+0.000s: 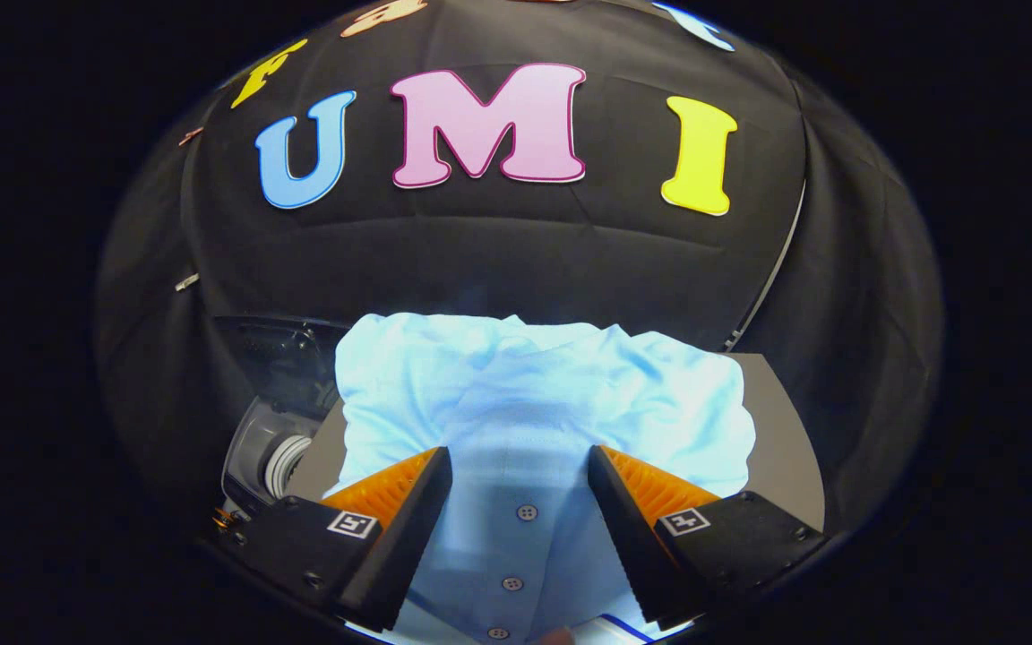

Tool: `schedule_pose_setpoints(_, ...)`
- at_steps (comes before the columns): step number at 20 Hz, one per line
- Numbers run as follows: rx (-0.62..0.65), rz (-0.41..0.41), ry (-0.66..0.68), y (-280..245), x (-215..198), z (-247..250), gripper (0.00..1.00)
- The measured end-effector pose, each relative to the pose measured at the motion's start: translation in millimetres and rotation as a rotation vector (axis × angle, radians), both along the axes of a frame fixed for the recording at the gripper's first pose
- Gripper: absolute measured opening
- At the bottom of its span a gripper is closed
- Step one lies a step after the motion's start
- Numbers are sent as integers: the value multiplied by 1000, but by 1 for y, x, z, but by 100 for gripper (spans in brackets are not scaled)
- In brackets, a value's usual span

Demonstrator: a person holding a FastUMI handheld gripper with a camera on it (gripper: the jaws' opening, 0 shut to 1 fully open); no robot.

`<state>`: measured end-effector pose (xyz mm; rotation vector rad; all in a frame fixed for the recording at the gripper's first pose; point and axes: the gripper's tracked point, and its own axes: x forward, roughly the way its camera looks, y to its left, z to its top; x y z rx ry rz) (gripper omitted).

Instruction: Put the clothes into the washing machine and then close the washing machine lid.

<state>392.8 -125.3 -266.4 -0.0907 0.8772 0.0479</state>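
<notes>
Two fingers of the gripper [520, 466] stand spread apart over a pale blue shirt [534, 403], pinching nothing; whether the tips touch the cloth is hard to tell. Its button placket runs between them, straight ahead along the fingers, with three buttons [527, 512] in a row. Crumpled and overexposed, the shirt lies on a grey table [780, 439], its near end cut off below the fingers. Left of the shirt sits the washer [265, 448], dark and partly hidden by it, its lid [279, 345] apparently raised
</notes>
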Motion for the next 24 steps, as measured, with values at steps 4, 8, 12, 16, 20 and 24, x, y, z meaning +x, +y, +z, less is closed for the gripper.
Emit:
schedule_pose_setpoints(4, -5, 47, -6, -3, 3, -1, 54)
schedule_pose_setpoints(8, 81, -32, -6, -7, 5, 8, 10)
schedule_pose_setpoints(12, 54, -54, -22, -1, -5, 33, 10)
schedule_pose_setpoints(16, 98, -77, -63, 28, -13, 80, 10)
schedule_pose_setpoints(20, 144, -105, -89, 64, -24, 110, 10)
schedule_pose_setpoints(24, 223, -88, -67, 116, -35, 119, 10)
